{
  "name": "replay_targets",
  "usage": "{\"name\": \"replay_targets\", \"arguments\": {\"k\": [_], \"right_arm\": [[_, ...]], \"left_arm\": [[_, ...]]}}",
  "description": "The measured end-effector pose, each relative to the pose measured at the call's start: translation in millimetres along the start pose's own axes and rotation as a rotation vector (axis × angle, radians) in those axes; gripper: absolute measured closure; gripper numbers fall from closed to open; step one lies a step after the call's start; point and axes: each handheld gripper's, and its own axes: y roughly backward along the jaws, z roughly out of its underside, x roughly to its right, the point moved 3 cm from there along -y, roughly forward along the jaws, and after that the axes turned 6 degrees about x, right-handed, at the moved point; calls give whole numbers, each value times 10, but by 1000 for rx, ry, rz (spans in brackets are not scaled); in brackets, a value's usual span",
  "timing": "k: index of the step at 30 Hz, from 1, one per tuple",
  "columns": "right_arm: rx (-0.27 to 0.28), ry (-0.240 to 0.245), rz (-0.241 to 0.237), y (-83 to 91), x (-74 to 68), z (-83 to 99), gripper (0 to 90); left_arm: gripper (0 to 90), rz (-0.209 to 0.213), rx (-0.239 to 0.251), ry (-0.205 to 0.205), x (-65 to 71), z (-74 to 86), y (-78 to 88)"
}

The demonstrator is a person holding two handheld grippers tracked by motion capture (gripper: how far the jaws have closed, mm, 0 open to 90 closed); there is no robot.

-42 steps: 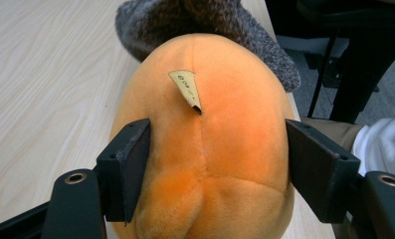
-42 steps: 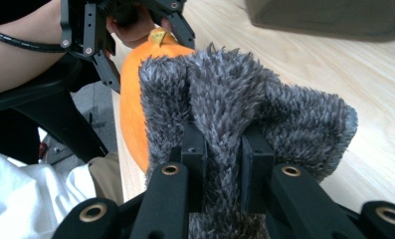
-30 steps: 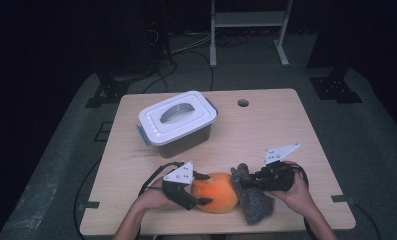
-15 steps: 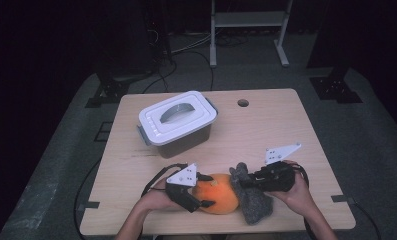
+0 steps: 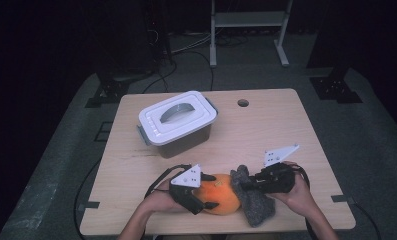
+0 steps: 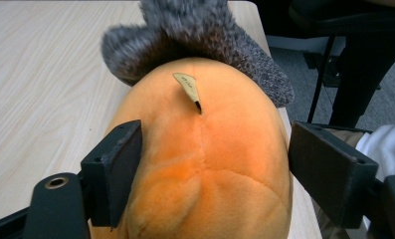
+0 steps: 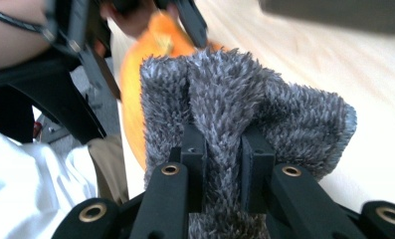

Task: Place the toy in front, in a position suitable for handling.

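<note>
Orange plush toy (image 5: 220,194) at near edge of table (image 5: 266,125), touching grey fuzzy cloth (image 5: 253,200) on its right. Left gripper (image 5: 206,197) straddling the toy, jaws just been opening; left pad against the plush, right pad standing clear. Right gripper (image 7: 224,149) clamped tight on a fold of the cloth. Lidded plastic box (image 5: 178,122) farther back, well apart.

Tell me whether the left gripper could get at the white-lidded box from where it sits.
Probably yes. The left gripper straddles the orange plush, its fingers just opening and seemingly off it. The bare table between it and the box leaves the way free.
</note>
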Motion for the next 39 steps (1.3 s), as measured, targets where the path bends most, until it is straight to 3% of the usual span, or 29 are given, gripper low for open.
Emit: {"name": "replay_targets", "arguments": {"k": [4,8,11,15,18,22,24,28,30,36,39], "right_arm": [[-5,28,-7,-56,-63,-66,757],[-5,-1,-34,-76,-36,0,758],[-9,-3,-38,-61,-34,28,757],[-20,-5,-47,-54,-19,52,756],[-42,-11,-35,-28,11,77,757],[-2,8,-12,32,-26,0,759],[29,26,-19,36,-86,-79,759],[5,34,-33,-22,-114,-77,758],[3,15,-48,-36,-75,-31,758],[-31,-33,-23,7,61,119,757],[-7,-29,-2,56,61,80,758]], "left_arm": [[222,0,-4,-12,11,-9,-10],[202,-11,5,8,-5,-39,15],[118,-32,-30,41,-44,-33,15],[119,-19,-37,61,-49,4,11],[219,-17,-38,41,-35,3,25],[309,-16,-34,10,-9,-25,13],[316,-13,-41,-26,28,-49,-10],[316,-4,-50,-58,55,-44,-17],[322,-1,-49,-59,53,-38,-9],[324,0,-45,-47,41,-33,5],[326,-8,-45,-53,44,-60,-1]]}}
